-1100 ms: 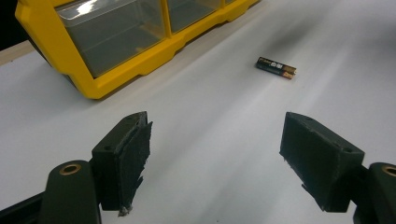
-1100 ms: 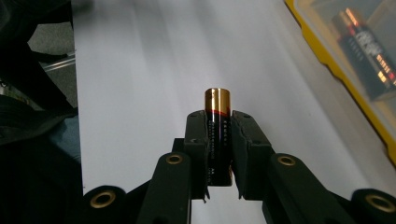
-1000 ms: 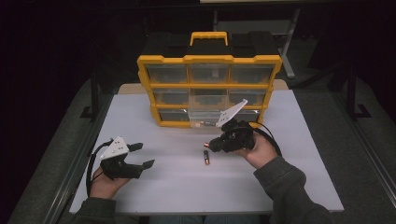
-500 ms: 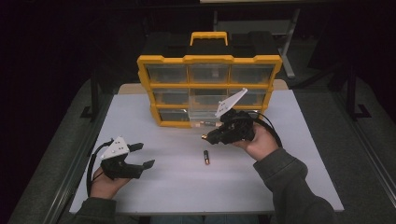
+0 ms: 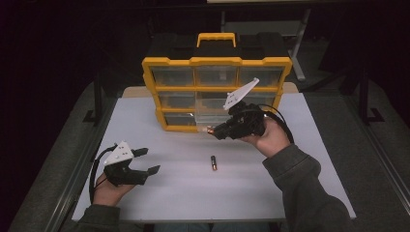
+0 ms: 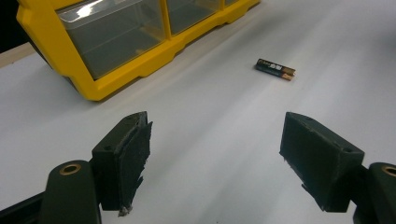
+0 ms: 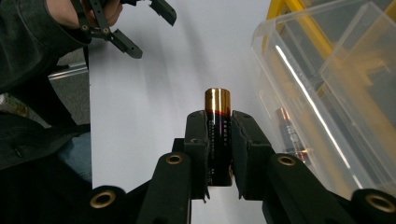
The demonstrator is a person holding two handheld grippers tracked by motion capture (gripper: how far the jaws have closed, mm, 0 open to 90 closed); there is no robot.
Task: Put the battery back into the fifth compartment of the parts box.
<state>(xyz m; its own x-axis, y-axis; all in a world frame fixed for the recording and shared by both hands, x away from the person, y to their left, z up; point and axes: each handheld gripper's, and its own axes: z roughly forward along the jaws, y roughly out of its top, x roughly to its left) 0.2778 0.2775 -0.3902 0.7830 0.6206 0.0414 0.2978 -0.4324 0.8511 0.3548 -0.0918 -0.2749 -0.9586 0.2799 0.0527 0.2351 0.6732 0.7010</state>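
In our right hand, the right claw (image 7: 219, 140) is clamped on a battery (image 7: 218, 122), its two black pads pressing the dark body from either side while the copper-coloured end sticks out past the tips. From above we see this claw (image 5: 216, 131) held up off the white surface (image 5: 193, 193), pointing toward the left of that view, just in front of the bottom row of the yellow organizer (image 5: 216, 63). A clear plastic drawer (image 7: 327, 107) is pulled out of that row and lies just beside the held battery in the right gripper view; something small and dark with a bright glint lies inside it, though through the plastic we cannot tell what it is. A second battery (image 5: 213, 163) lies flat on the surface, apart from both of our hands, roughly between them and nearer the front edge than the organizer; in the left gripper view it (image 6: 275, 69) lies ahead of the jaws and off to the right, with the organizer's yellow frame (image 6: 116, 79) to the upper left. Our left claw (image 5: 146, 161) sits low at the left of the surface with its jaws spread wide and nothing between them, the bare white top showing in the gap. Our left hand (image 5: 110, 191) grips it from below.
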